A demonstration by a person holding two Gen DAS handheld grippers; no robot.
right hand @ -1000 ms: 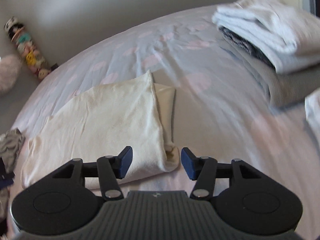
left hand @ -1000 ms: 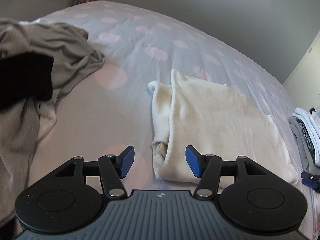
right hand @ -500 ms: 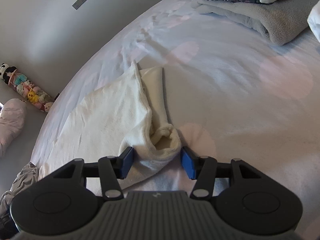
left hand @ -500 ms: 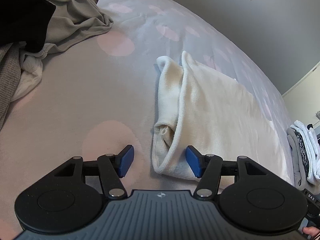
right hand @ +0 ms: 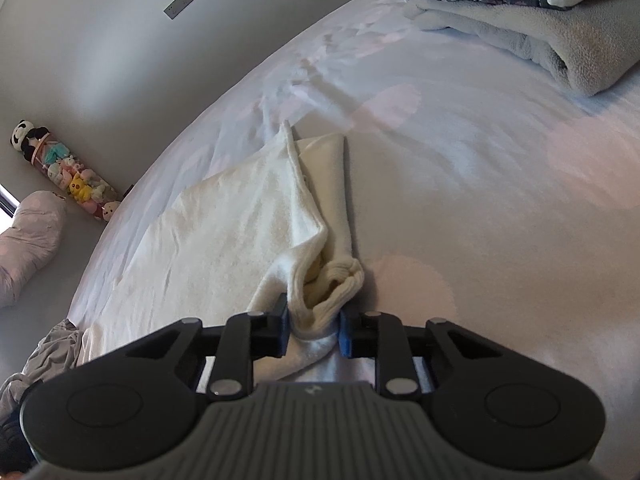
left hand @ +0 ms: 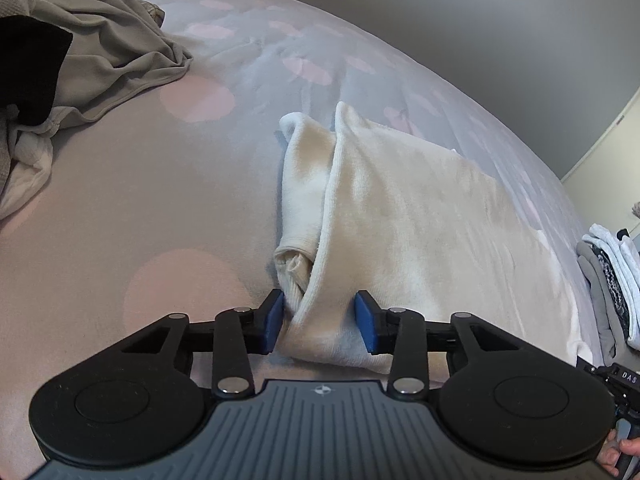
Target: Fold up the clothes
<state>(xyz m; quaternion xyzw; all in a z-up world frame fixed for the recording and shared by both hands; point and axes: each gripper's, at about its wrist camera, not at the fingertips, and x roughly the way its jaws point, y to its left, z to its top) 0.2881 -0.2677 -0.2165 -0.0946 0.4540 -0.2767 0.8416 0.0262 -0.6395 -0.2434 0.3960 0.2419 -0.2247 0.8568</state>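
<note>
A cream fleece garment [left hand: 408,216] lies partly folded on the spotted bed, with a sleeve tucked under each end. My left gripper [left hand: 320,322] has its blue pads on both sides of the garment's near left corner and is closing on it. My right gripper [right hand: 314,330] is shut on the bunched right corner of the cream garment [right hand: 240,232], which puckers up between the pads.
A heap of unfolded grey, black and white clothes [left hand: 80,60] lies at the left. A stack of folded clothes [right hand: 520,20] sits at the right, also in the left wrist view [left hand: 608,276]. A tube of plush toys [right hand: 64,168] and a pillow [right hand: 24,248] lie by the wall.
Both grippers moved down and forward onto the garment's near corners. The jaws narrowed from wide open; the right one has pinched the cloth, the left one has closed around it.
</note>
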